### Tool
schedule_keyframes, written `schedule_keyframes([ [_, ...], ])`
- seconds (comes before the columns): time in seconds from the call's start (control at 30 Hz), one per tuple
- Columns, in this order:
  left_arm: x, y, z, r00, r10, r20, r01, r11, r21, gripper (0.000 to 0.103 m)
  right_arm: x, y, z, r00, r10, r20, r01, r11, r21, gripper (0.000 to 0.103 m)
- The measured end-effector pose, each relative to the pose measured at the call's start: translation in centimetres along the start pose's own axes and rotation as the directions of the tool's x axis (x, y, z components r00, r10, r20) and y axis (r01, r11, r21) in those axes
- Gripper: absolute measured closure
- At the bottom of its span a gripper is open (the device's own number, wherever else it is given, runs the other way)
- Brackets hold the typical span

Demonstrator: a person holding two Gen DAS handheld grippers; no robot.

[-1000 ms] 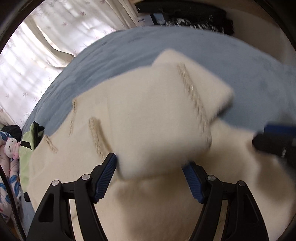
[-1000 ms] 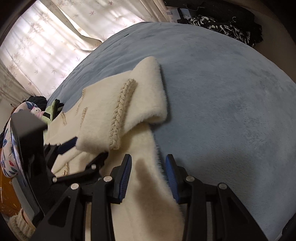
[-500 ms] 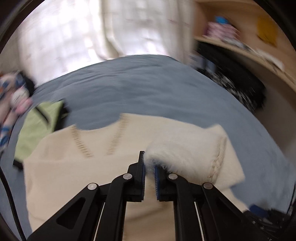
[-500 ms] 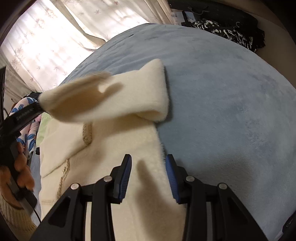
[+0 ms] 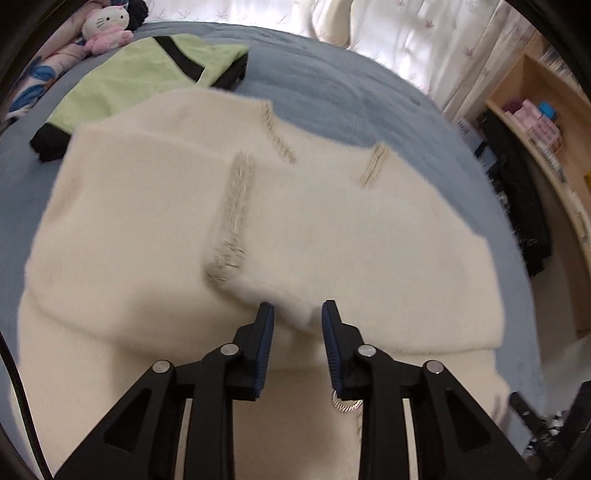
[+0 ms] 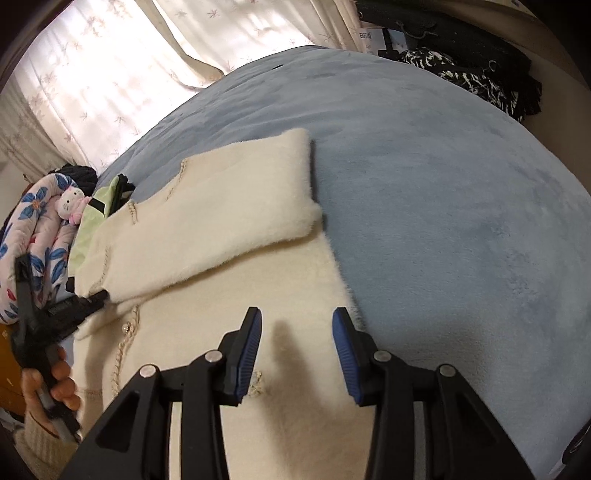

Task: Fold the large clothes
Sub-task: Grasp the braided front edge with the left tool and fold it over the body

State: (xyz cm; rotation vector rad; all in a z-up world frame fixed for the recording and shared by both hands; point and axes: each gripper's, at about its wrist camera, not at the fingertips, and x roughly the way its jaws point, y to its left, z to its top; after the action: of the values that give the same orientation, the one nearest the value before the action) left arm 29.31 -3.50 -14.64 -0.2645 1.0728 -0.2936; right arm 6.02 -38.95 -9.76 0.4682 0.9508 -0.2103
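Left wrist view: set low and close over the cream garment (image 5: pixel 258 229), faced across the blue bed (image 5: pixel 332 88) toward the curtains (image 5: pixel 406 33).
Right wrist view: set higher, faced along the garment's right edge toward the same curtains.
Shared: garment, bed, plush toy (image 6: pixel 72 203), green garment (image 5: pixel 147 74).

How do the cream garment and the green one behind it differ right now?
The cream garment is fluffy, with braided trim; the green garment is smooth, with black bands. The cream one lies nearest, a sleeve folded across it, its cuff between the left gripper's parted fingers; the green one lies untouched beyond. Both rest on the blue blanket.
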Motion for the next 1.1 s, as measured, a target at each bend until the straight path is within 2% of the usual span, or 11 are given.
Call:
schedule_keyframes([
  [0.13,-0.6,2.0,2.7,1.0,-0.021,0.009,0.021,1.0,-0.016,0.073,0.4,0.7,-0.2,1.0,0.014,-0.018,-0.014,1.0,-0.007,0.062],
  [0.2,-0.2,3.2,4.3,1.0,0.013,0.014,-0.013,1.0,-0.026,0.062,0.6,1.1,-0.2,1.0,0.002,-0.019,-0.003,1.0,-0.019,0.062],
  [0.37,1.4,5.8,7.0,1.0,0.004,-0.018,-0.005,0.997,-0.083,0.06,0.9,1.8,-0.2,1.0,-0.009,-0.022,0.008,0.999,-0.037,0.062],
  [0.53,5.6,4.6,8.8,0.997,0.018,-0.074,-0.018,1.0,-0.006,0.06,1.2,2.3,0.2,0.999,-0.02,-0.025,0.019,0.999,-0.045,0.062],
  [0.63,7.9,3.5,8.6,0.994,0.038,-0.105,-0.033,0.999,0.042,0.06,1.3,2.5,0.6,0.999,-0.037,-0.02,0.036,0.998,-0.053,0.062],
  [0.67,8.2,3.0,8.5,0.994,0.04,-0.105,-0.034,0.998,0.061,0.061,1.4,2.5,0.9,0.999,-0.048,-0.018,0.047,0.997,-0.059,0.062],
  [0.7,8.3,2.3,8.4,0.993,0.06,-0.097,-0.051,0.994,0.094,0.081,1.5,2.5,1.2,0.998,-0.06,-0.017,0.059,0.996,-0.066,0.062],
  [0.73,8.4,1.6,8.3,0.993,0.062,-0.1,-0.05,0.992,0.119,0.092,1.7,2.5,1.4,0.997,-0.073,-0.017,0.071,0.995,-0.07,0.062],
  [0.83,7.2,-0.1,8.4,0.992,0.098,-0.084,-0.085,0.986,0.14,0.092,2.4,2.2,2.8,0.992,-0.129,0.005,0.128,0.986,-0.11,0.062],
  [0.97,2.9,-1.8,10.2,1.0,-0.003,-0.013,0.004,0.997,0.083,0.092,4.7,1.6,4.7,0.987,-0.161,-0.014,0.157,0.975,-0.155,0.062],
  [1.1,-1.3,-4.3,12.4,0.996,-0.052,0.077,0.044,0.994,0.102,0.092,6.5,1.4,5.7,0.992,-0.109,-0.066,0.098,0.983,-0.158,0.062],
])
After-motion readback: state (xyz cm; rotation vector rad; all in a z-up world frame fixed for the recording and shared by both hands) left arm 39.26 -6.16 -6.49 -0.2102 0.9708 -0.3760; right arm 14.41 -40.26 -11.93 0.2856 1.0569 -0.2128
